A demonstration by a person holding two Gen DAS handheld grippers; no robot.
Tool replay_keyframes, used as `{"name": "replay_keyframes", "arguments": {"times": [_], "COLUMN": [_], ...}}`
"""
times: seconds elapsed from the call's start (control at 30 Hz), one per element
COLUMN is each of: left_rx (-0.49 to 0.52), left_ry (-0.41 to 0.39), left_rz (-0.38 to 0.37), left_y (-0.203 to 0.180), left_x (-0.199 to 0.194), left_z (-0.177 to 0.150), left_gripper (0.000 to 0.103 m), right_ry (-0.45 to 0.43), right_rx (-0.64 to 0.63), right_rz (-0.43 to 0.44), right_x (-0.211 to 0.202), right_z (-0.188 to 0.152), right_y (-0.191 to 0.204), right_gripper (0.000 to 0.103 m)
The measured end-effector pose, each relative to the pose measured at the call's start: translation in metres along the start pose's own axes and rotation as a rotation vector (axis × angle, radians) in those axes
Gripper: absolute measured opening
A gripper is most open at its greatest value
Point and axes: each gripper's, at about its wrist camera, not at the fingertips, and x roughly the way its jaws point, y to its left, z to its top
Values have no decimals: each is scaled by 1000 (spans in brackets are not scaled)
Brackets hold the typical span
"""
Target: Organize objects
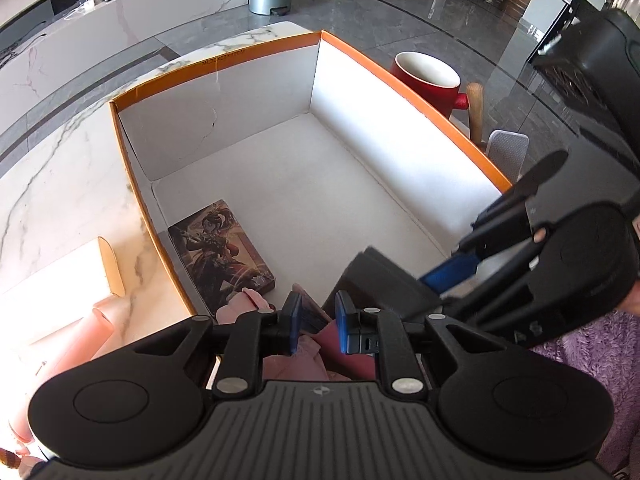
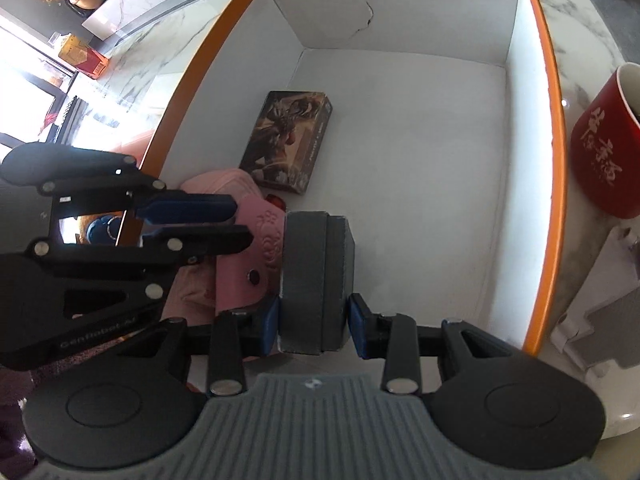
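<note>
Objects inside the orange-rimmed box [image 2: 554,168] number three by our count: one illustrated card box [image 2: 290,144] lying flat near the box's left wall, one pink wallet [image 2: 256,256] at its near left corner, and one grey block [image 2: 316,276] just right of the wallet. We hold the grey block in the right gripper [image 2: 314,326], its blue pads pressed on the block's two sides, low over the box floor. Our left gripper [image 1: 317,326] is pressed nearly together, pinching a thin edge of the pink wallet (how much of it is gripped we cannot tell).

Most of the box floor, from the card box across to the right wall and back to the far wall, lies bare. Both grippers crowd the near left corner, close beside each other.

Outside the box, one red mug [image 2: 604,148] stands on the marble surface [image 1: 60,184] just beyond the right wall, and a cardboard flap [image 1: 110,268] lies beyond the left wall.
</note>
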Motion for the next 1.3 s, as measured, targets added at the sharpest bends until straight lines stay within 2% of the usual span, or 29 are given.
{"name": "replay_keyframes", "arguments": {"times": [0.13,0.2,0.37,0.63,0.87,1.03,1.2,1.23,1.3], "left_rx": [-16,-27,-38,-23,33,39,57,57,50], "left_ry": [-22,-48,-75,10,21,11,-2,-4,-6], "left_rz": [-4,-20,-83,-66,-33,-30,-29,-32,-38], "left_y": [1,2,-3,-14,-19,-19,-21,-20,-18], "left_x": [-6,-12,-18,12,10,10,8,9,9], "left_z": [-1,0,7,8,7,5,3,3,4], "left_gripper": [21,29,33,33,36,36,36,36,36], "right_ry": [13,20,34,23,17,26,-50,-62,-72], "right_rx": [-8,-16,-51,-42,-104,-136,-177,-167,-119], "right_rz": [10,18,63,115,145,95,-95,-110,-83], "right_x": [3,4,1,5,-5,-20,-46,-47,-43], "right_z": [-1,0,-4,-8,-9,-7,9,15,31], "right_y": [8,9,14,8,9,7,-1,-4,-13], "right_gripper": [39,40,45,47,47,46,42,42,43]}}
